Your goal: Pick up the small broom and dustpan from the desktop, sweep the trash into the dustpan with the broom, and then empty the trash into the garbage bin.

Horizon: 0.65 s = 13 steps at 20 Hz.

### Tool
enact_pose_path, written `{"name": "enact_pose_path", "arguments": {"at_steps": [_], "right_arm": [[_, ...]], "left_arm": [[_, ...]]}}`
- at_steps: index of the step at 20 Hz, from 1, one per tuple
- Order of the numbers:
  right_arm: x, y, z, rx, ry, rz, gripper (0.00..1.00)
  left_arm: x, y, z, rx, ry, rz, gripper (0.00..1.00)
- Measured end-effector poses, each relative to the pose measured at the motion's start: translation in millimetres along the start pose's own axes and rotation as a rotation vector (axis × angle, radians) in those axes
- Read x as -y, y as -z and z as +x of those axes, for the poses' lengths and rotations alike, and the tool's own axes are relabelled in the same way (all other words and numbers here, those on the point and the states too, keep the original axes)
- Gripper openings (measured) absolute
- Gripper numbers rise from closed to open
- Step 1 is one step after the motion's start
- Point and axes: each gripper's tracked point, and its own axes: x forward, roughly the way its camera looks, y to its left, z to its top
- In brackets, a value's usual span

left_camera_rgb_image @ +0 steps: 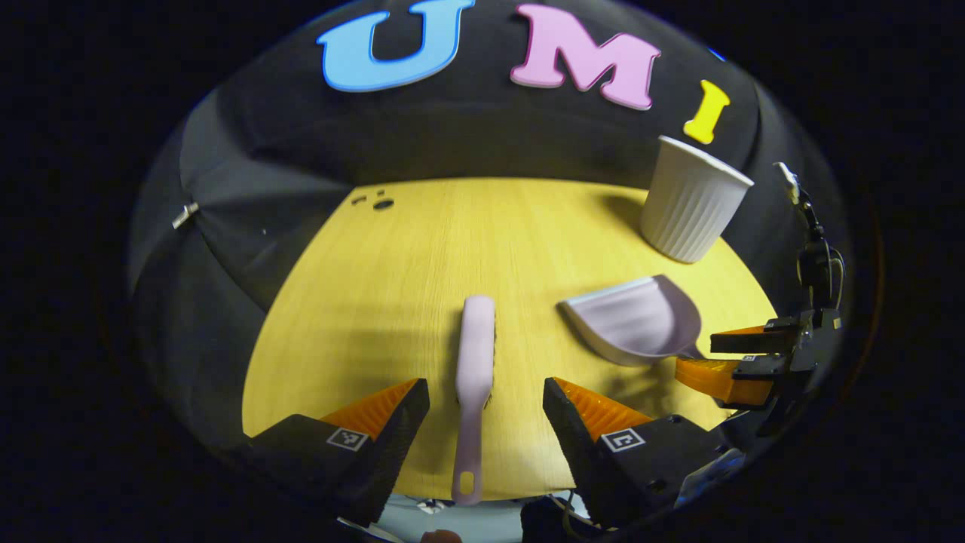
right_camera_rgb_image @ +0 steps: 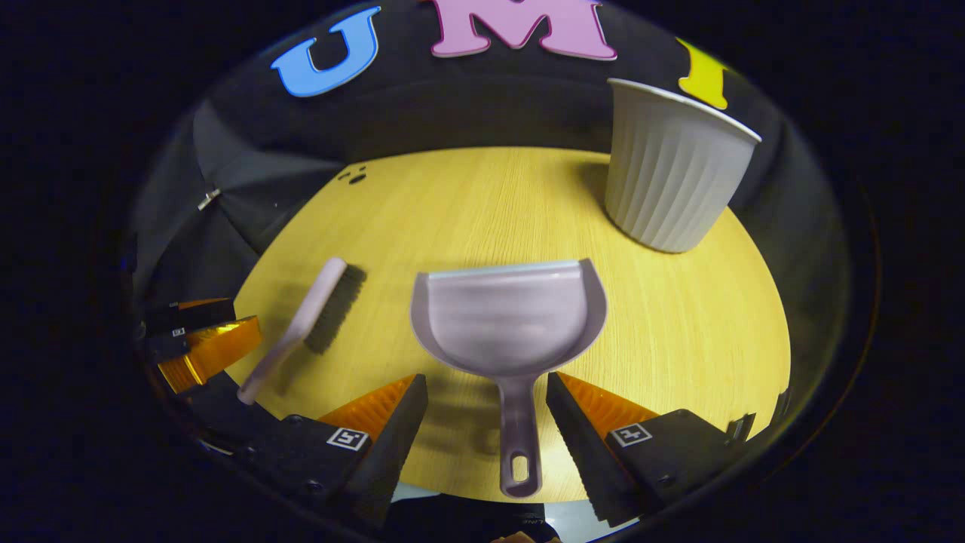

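Note:
A small pale pink broom (left_camera_rgb_image: 475, 377) lies on the wooden desktop (left_camera_rgb_image: 392, 286), handle toward me. My left gripper (left_camera_rgb_image: 486, 407) is open, one finger on each side of the handle, not touching it. The pale dustpan (right_camera_rgb_image: 509, 320) lies flat with its handle (right_camera_rgb_image: 520, 437) pointing at me. My right gripper (right_camera_rgb_image: 486, 411) is open and straddles that handle with a gap on both sides. In the left gripper view the dustpan (left_camera_rgb_image: 633, 320) lies to the right with the right gripper (left_camera_rgb_image: 742, 358) at its near side. The right gripper view has the broom (right_camera_rgb_image: 305, 324) and the left gripper (right_camera_rgb_image: 200, 343) at left.
A white ribbed garbage bin (right_camera_rgb_image: 671, 173) stands upright at the back right of the desktop; in the left gripper view the bin (left_camera_rgb_image: 690, 204) is behind the dustpan. A small round hole (left_camera_rgb_image: 383, 204) sits at the desktop's far left corner. No trash is visible on the wood.

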Motion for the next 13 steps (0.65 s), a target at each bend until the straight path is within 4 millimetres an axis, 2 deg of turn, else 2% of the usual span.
{"name": "enact_pose_path", "arguments": {"at_steps": [2, 4, 6, 8, 9, 11, 13], "right_arm": [[-7, -19, -21, 0.092, 0.007, -0.007, 0.99], [-14, -26, -40, 0.146, 0.002, -0.022, 1.00], [-19, -33, -63, 0.208, -0.002, -0.035, 0.99], [-24, -37, -85, 0.276, -0.006, -0.040, 0.99], [-25, -37, -94, 0.299, -0.011, -0.039, 0.99], [-24, -25, -108, 0.297, -0.009, -0.026, 0.99], [-17, -13, -120, 0.301, 0.011, -0.009, 0.99]], "left_arm": [[11, -14, -24, 0.079, 0.026, 0.001, 0.96], [22, -20, -51, 0.137, 0.053, -0.020, 0.96], [26, -33, -80, 0.223, 0.049, -0.019, 0.98], [24, -44, -103, 0.322, 0.012, 0.007, 0.96], [24, -48, -114, 0.364, -0.002, 0.011, 0.96], [30, -44, -134, 0.412, -0.014, -0.011, 0.95], [29, -39, -143, 0.426, -0.015, -0.039, 0.95]]}}
